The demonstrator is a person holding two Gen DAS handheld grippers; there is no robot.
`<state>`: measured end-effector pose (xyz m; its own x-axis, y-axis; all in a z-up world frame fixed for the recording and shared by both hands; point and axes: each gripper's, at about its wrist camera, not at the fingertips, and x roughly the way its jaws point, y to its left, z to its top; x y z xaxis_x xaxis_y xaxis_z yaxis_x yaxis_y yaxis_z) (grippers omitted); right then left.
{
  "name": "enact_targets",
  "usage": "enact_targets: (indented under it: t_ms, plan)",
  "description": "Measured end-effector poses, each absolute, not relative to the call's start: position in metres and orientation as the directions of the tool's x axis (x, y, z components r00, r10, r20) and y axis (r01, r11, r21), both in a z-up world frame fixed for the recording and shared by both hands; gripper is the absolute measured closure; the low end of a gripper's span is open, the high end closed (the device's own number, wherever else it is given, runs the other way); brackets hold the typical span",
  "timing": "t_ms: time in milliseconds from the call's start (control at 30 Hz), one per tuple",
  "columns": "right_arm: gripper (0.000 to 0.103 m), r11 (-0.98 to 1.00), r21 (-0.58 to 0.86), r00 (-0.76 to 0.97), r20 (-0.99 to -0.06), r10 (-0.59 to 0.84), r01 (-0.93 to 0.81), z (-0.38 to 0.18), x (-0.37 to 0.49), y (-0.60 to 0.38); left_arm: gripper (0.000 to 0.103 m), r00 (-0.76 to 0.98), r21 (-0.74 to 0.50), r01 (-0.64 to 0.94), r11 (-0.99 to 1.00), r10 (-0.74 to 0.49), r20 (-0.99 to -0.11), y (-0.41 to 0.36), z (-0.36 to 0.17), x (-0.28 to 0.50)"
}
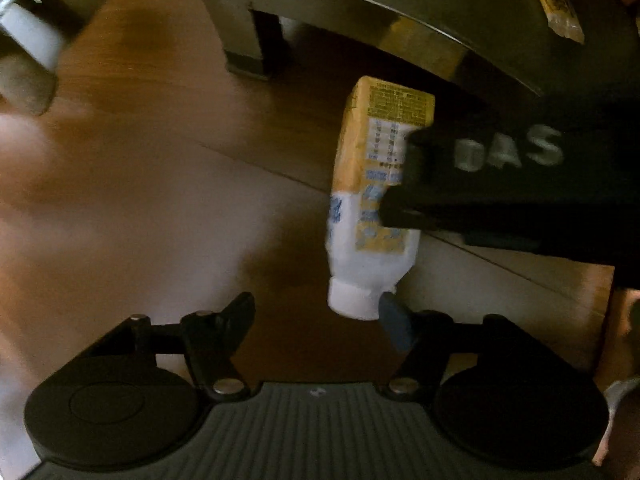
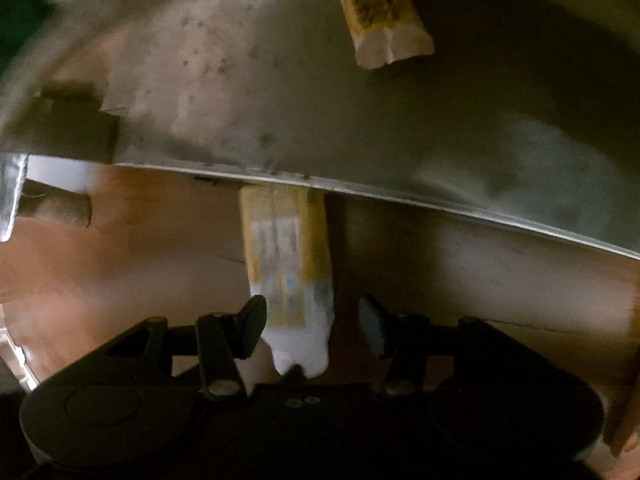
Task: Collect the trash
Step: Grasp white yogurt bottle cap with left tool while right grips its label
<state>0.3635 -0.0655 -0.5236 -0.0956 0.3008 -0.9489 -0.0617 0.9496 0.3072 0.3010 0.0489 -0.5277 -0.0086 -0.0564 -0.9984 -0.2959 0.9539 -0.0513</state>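
Observation:
A yellow and white plastic bottle (image 1: 372, 200) with a white cap hangs cap-down in the air in the left wrist view. The right gripper's black body (image 1: 500, 184) covers its right side there. In the right wrist view the same bottle (image 2: 288, 264) sits between my right gripper's (image 2: 312, 322) fingers, which are spread; the left finger (image 2: 252, 328) touches it, the right one stands apart. My left gripper (image 1: 318, 322) is open and empty, its right fingertip close to the cap. A yellow wrapper (image 2: 380, 16) lies on a grey metal table (image 2: 280, 120); it also shows in the left wrist view (image 1: 556, 4).
The metal table's edge (image 1: 420, 24) and leg (image 1: 244, 32) stand above a brown wooden floor (image 1: 160, 100). A white and dark object (image 1: 32, 32) sits at the upper left. The table edge (image 2: 440, 204) runs just beyond the bottle's far end.

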Motion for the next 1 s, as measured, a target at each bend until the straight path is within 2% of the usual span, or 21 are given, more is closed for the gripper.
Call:
enact_targets:
  t_ms: [67,133,267,333,500,733,1000]
  plan:
    - [0.052,0.951,0.307,-0.102,-0.948,0.301,-0.045,-0.534,0.365,-0.061,0.037,-0.002,-0.058,-0.275,0.96,-0.061,-0.998,0.046,-0.531,0.302]
    - [0.052,0.95,0.31,-0.102,-0.947,0.305,-0.036,-0.541,0.366,-0.057,0.045,0.005,-0.066,-0.259,0.964,-0.067,-0.998,0.044,-0.533,0.304]
    - [0.052,0.939,0.341,-0.093,-0.937,0.337,-0.037,-0.543,0.372,-0.046,0.046,0.021,-0.083,-0.311,0.947,-0.081,-0.997,0.058,-0.538,0.303]
    - [0.052,0.937,0.346,-0.098,-0.935,0.341,-0.04,-0.545,0.375,-0.039,0.062,0.014,-0.092,-0.325,0.941,-0.093,-0.996,0.063,-0.542,0.304]
    - [0.048,0.925,0.379,-0.107,-0.921,0.374,-0.037,-0.553,0.384,-0.03,0.063,0.015,-0.106,-0.34,0.934,-0.108,-0.994,0.073,-0.546,0.307]
    - [0.052,0.92,0.388,-0.083,-0.92,0.383,-0.052,-0.553,0.38,-0.029,0.063,0.013,-0.127,-0.355,0.926,-0.131,-0.991,0.077,-0.539,0.306]
    - [0.055,0.913,0.408,-0.082,-0.911,0.405,-0.022,-0.532,0.356,-0.048,0.063,-0.065,-0.118,-0.387,0.915,-0.155,-0.986,0.077,-0.497,0.303]
